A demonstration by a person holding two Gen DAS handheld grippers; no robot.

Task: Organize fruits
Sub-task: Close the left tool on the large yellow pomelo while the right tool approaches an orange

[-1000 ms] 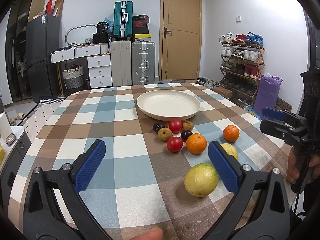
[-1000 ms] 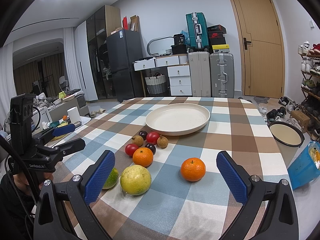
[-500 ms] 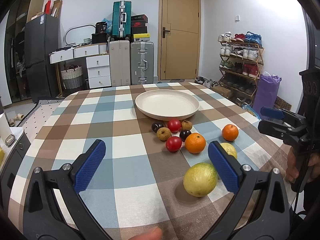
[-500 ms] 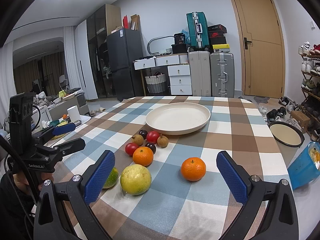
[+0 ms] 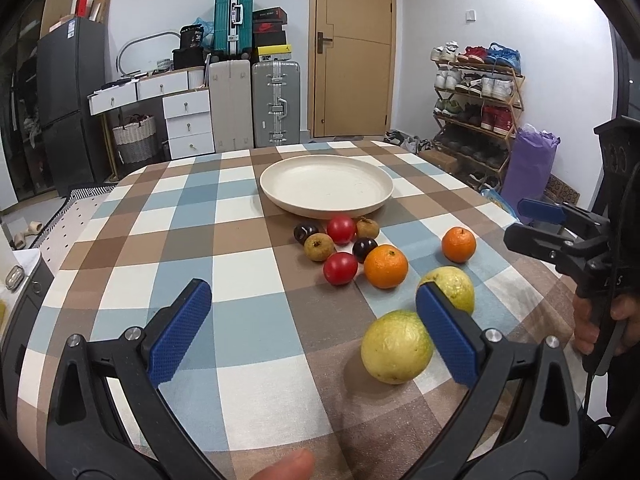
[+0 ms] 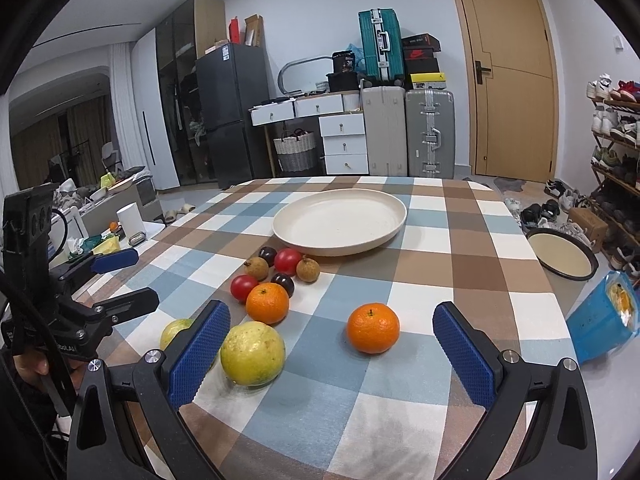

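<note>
Both sets of fingers stand wide apart and hold nothing: the left gripper (image 5: 308,330) hovers low over the checked worktop (image 5: 248,272), the right gripper (image 6: 332,354) likewise. All the fruit sits loose on the cloth, none on the cream plate (image 5: 326,188) beyond it. Ahead of the right fingers an orange (image 6: 373,328) lies between them, and a yellow-green guava (image 6: 253,353) is just beside the left-hand finger. In the left view a second guava (image 5: 396,346) rests just inside the right-hand finger.

The risk, as I judge it, is rolling: every piece is round, so a finger nudging one guava on the way in could send it into its neighbour or toward the near edge. The tomatoes (image 5: 340,268) and small dark plums (image 5: 364,249) are bunched close together, so closing on one may push out the others, and a hard squeeze would likely bruise a tomato.

Readable writing is scant: a white "36" on the black bag (image 5: 191,38) atop the drawers; other lettering is too small to read
</note>
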